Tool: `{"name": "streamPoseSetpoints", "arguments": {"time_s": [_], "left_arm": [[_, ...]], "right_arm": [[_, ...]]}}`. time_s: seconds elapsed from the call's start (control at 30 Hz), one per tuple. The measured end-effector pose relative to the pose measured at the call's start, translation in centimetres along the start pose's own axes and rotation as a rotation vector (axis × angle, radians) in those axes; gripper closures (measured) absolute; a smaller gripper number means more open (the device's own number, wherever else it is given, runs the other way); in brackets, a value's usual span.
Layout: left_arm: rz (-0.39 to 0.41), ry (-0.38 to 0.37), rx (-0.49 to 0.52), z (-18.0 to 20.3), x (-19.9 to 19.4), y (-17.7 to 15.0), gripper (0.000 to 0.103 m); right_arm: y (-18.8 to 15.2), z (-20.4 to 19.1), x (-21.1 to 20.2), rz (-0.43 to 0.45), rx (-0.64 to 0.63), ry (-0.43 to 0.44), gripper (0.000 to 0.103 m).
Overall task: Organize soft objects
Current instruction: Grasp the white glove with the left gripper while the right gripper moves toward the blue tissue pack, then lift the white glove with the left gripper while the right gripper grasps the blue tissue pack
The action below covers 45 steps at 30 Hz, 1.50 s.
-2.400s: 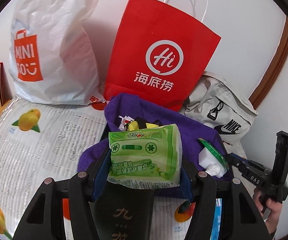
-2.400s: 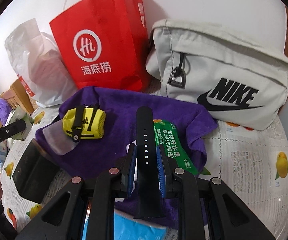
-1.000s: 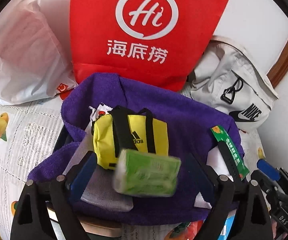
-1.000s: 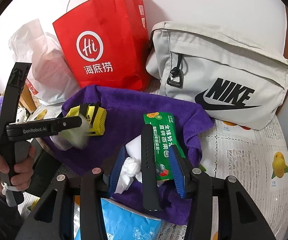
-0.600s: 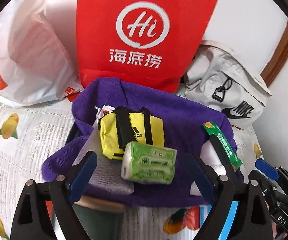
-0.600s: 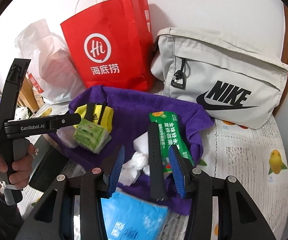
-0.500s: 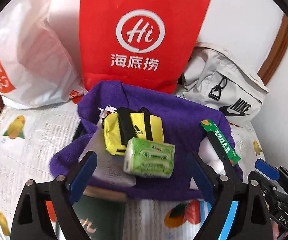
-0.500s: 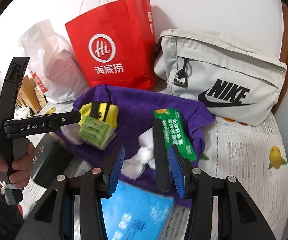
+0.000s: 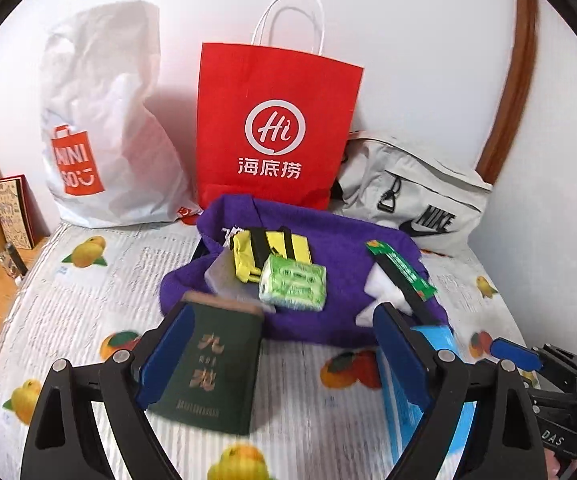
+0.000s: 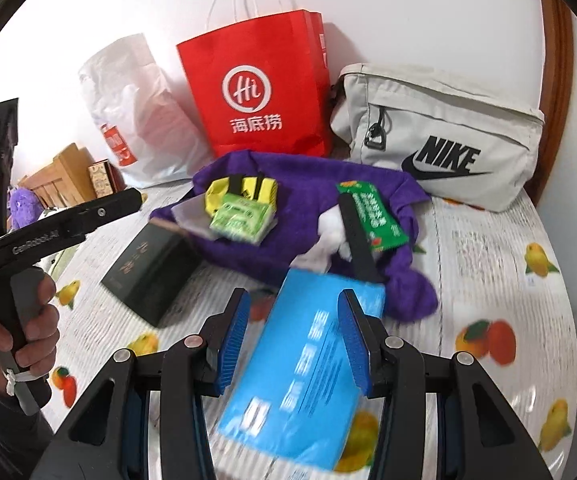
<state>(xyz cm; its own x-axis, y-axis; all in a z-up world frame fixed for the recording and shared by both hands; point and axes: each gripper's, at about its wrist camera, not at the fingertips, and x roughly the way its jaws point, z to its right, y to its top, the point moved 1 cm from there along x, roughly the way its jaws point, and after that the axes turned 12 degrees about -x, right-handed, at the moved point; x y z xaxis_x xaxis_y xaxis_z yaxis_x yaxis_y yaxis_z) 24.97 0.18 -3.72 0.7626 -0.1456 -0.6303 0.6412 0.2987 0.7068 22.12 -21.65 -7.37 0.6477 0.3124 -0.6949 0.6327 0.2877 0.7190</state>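
The left gripper point(image 9: 280, 344) has its fingers spread wide w/ nothing between the pads; a dark green box point(image 9: 204, 364) lies on the desk point(image 9: 88, 300) just under and beside the left finger, not pinched. The right gripper point(image 10: 292, 332) is also spread, and a blue tissue pack point(image 10: 304, 360) lies flat below the gap, so it seems lined up for the next pick, but no contact is visible.

Ahead of both grippers sits a purple towel point(image 9: 340, 256), used probably as the collecting place for soft things. On it, approx. in the middle, the green tissue pack point(image 9: 292, 284) rests touching a yellow pouch point(image 9: 268, 252) behind it. To the right side on the towel are a green wipes packet point(image 10: 372, 216), a black strap point(image 10: 356, 236) across it, and crumpled white tissue point(image 10: 332, 228).

Farther, against the wall, stand a white plastic bag point(image 9: 104, 128), a red paper bag point(image 9: 272, 128) and a grey Nike bag point(image 10: 440, 136), likely leaned there so they stay up.
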Motion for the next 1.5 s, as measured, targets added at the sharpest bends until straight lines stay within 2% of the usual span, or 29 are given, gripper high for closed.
{"name": "streamPoseSetpoints", "arguments": {"time_s": [0.2, 0.27, 0.5, 0.73, 0.9, 1.07, 1.13, 1.2, 1.27, 1.33, 1.4, 1.5], "left_arm": [[-0.008, -0.006, 0.029, -0.8, -3.5, -2.2, 0.012], [-0.034, -0.007, 0.029, -1.4, -4.2, -3.2, 0.012], [-0.122, 0.001, 0.016, -3.9, -4.8, -7.6, 0.012], [-0.198, -0.032, 0.001, -5.1, -4.9, -12.0, 0.012], [-0.265, -0.075, 0.020, -4.2, -4.7, -14.6, 0.012], [-0.318, -0.020, 0.109, -2.4, -2.8, -17.9, 0.012], [-0.315, 0.033, 0.162, -1.8, -1.9, -19.2, 0.012], [-0.288, 0.064, 0.193, -1.7, -1.5, -19.9, 0.019], [-0.253, 0.036, 0.204, -1.6, -1.8, -20.0, 0.037], [-0.266, -0.034, 0.186, -1.7, -2.0, -19.5, 0.083], [-0.292, -0.098, 0.138, -2.1, -2.1, -18.9, 0.087], [-0.252, -0.108, 0.109, -2.8, -2.7, -17.6, 0.087]], "right_arm": [[-2.6, -2.5, -2.4, 0.016, 0.003, 0.022, 0.054], [-3.5, -3.4, -3.2, 0.022, 0.001, 0.013, 0.046], [-7.9, -5.8, -4.3, 0.001, -0.008, 0.005, 0.041], [-11.9, -5.7, -4.6, -0.037, 0.039, 0.000, 0.041], [-13.3, -4.9, -5.1, -0.047, 0.059, -0.027, 0.041], [-14.2, -3.8, -5.7, -0.035, 0.089, -0.046, 0.041], [-14.6, -3.4, -5.7, -0.037, 0.101, -0.049, 0.041], [-15.1, -3.0, -5.5, -0.042, 0.114, -0.047, 0.041], [-15.4, -2.8, -5.3, -0.050, 0.120, -0.048, 0.041], [-15.7, -2.6, -4.9, -0.059, 0.126, -0.047, 0.041], [-15.9, -2.5, -4.6, -0.062, 0.133, -0.039, 0.041], [-16.1, -2.6, -4.4, -0.062, 0.133, -0.027, 0.041]]}}
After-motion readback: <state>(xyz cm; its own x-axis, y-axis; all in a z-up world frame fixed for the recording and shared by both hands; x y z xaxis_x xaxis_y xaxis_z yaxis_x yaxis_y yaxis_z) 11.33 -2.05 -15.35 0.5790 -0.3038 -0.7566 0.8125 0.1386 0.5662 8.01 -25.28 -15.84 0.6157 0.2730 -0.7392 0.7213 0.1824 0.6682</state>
